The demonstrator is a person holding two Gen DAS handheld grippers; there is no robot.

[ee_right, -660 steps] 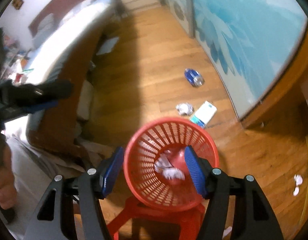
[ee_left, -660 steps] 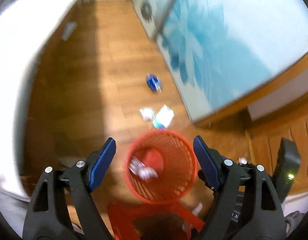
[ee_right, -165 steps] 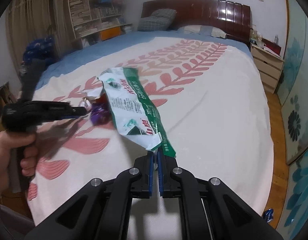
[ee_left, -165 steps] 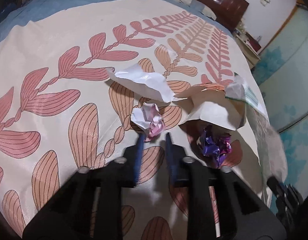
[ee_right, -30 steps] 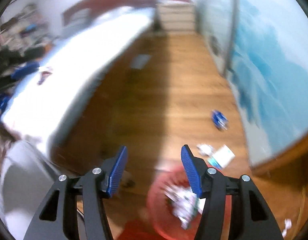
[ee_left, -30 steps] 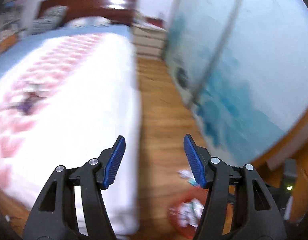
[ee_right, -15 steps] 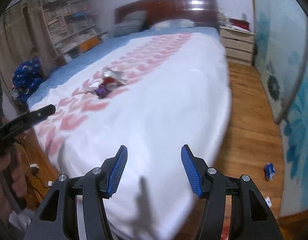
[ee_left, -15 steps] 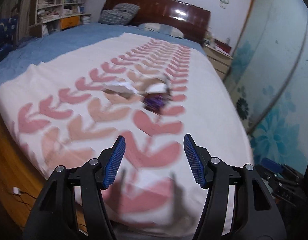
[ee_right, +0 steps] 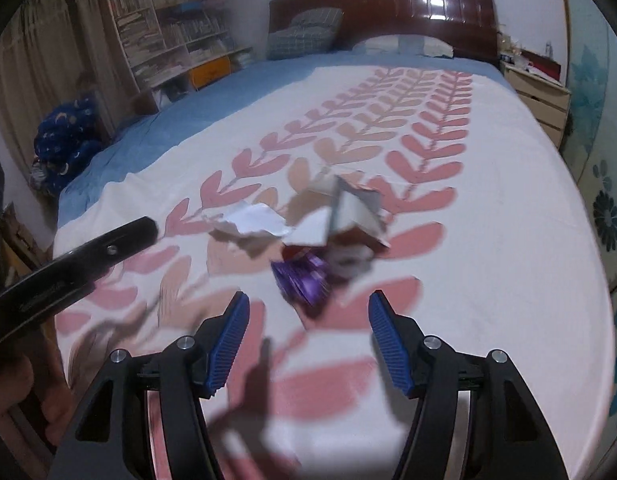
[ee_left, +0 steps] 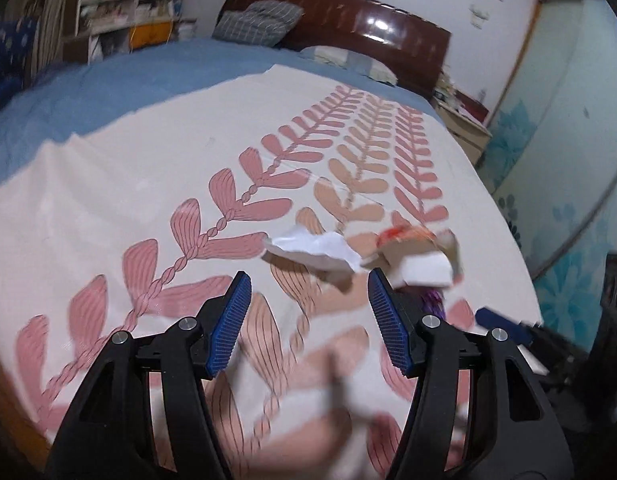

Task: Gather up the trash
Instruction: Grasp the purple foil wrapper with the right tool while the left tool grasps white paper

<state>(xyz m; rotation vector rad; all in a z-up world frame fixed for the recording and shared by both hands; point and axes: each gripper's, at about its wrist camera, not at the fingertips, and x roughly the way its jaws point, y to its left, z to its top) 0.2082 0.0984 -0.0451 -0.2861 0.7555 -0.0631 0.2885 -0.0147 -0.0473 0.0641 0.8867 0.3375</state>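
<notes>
Bed (ee_right: 488,208) with leaf-print cover, bookshelf (ee_right: 176,40) beside its headboard, crumpled white paper (ee_right: 248,220), torn carton (ee_right: 348,208) and purple wrapper (ee_right: 304,280) mid-bed, left tool (ee_left: 308,316) wide, empty, right tool (ee_right: 306,336) opening, empty.

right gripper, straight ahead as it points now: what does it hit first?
Probably the purple wrapper, lying nearest between the opening, empty fingers of the right gripper. The torn carton sits just behind it. Blur and fisheye make depth uncertain; it might meet the bedspread short of it.
</notes>
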